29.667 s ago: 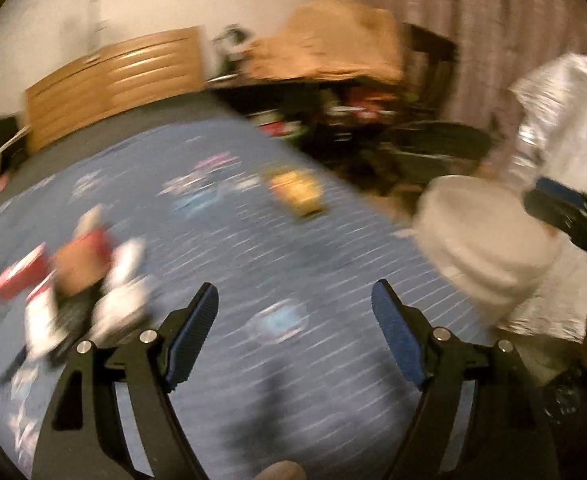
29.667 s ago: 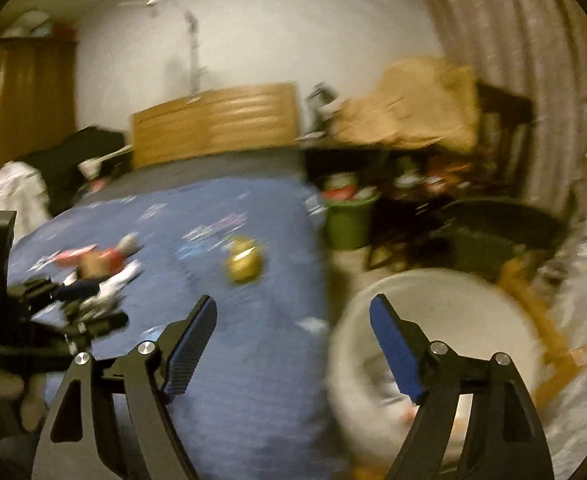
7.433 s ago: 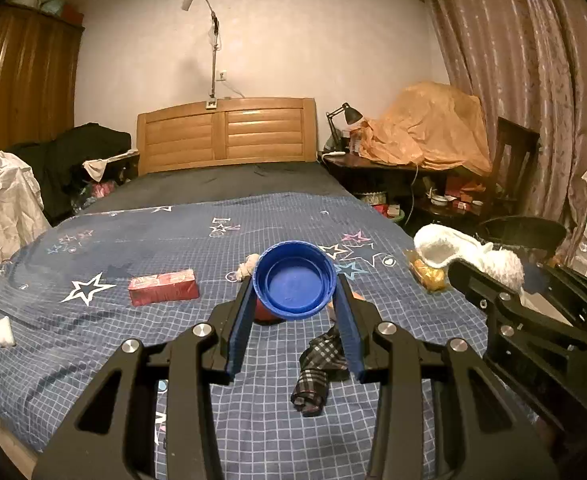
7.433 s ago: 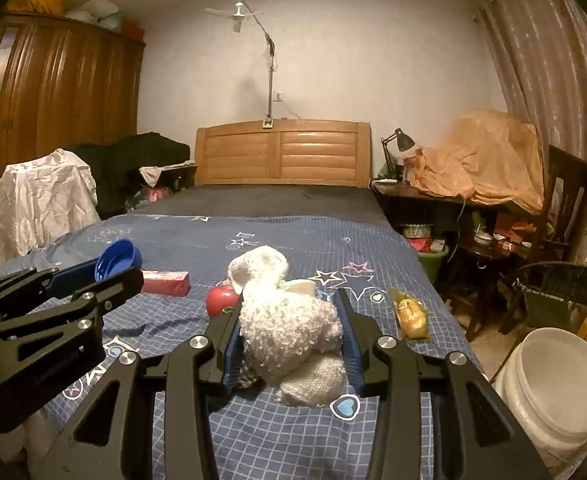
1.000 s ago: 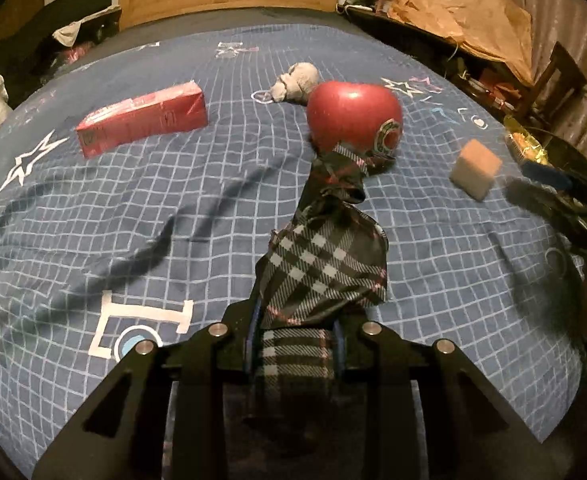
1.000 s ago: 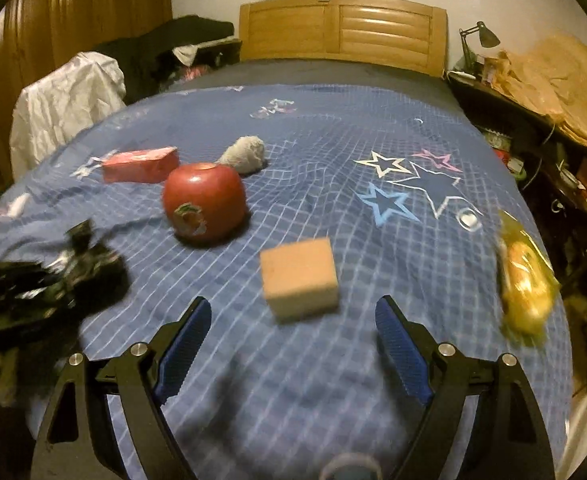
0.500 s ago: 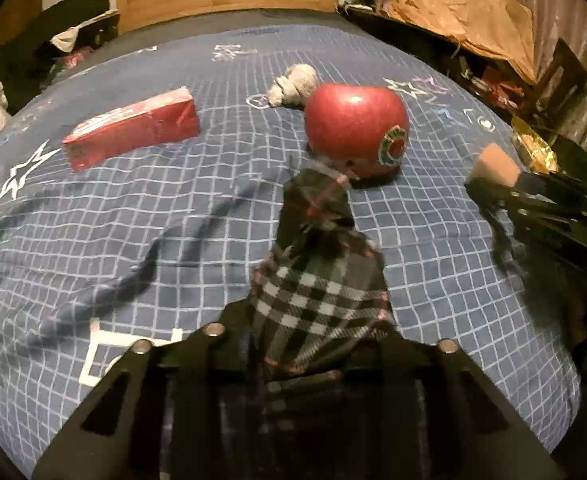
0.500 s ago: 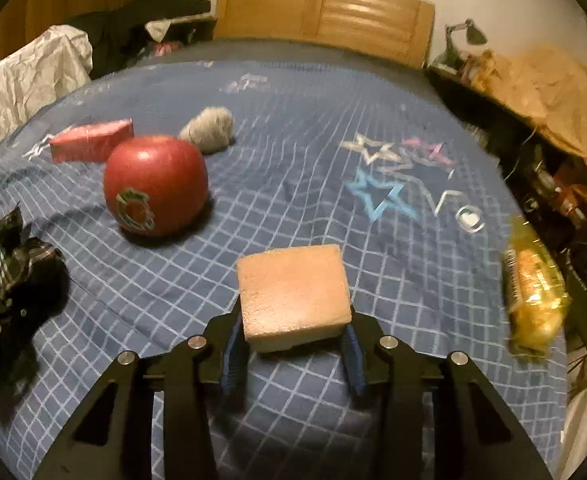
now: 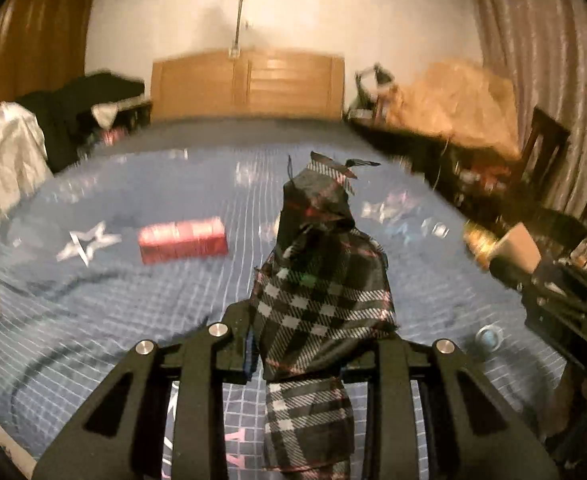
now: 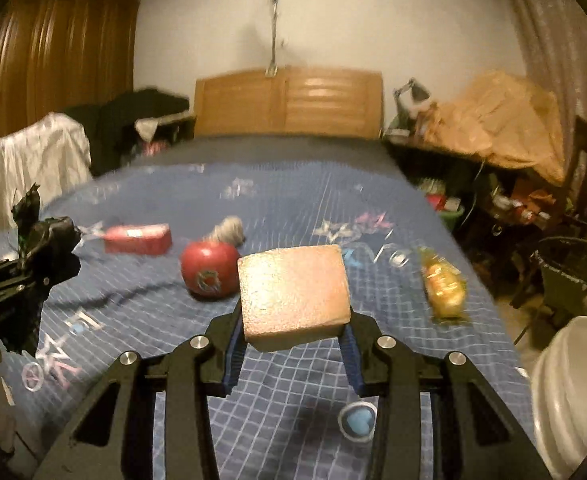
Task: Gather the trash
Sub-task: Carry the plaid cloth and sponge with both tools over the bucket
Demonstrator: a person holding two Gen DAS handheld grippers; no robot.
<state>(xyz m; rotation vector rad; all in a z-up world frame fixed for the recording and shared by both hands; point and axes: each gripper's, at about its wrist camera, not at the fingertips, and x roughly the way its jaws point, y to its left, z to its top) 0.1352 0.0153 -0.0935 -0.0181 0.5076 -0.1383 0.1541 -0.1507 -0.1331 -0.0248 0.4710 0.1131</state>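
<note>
Both loads hung above the blue checked bedspread (image 10: 293, 400): left gripper (image 9: 313, 356) clamped on dark plaid cloth (image 9: 321, 280), right gripper (image 10: 291, 340) pinching the tan sponge block (image 10: 293, 288). That shallow pinch looked liable to slip mid-swing.

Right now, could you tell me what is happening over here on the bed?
A person is clearing litter off the bed with a pair of tongs in each hand. The left tongs are shut on a plaid cloth scrap, lifted off the bedspread. The right tongs have just closed on a tan sponge block and hold it up. A red apple, a red carton, a grey fuzzy lump and a yellow wrapper lie on the bed.
</note>
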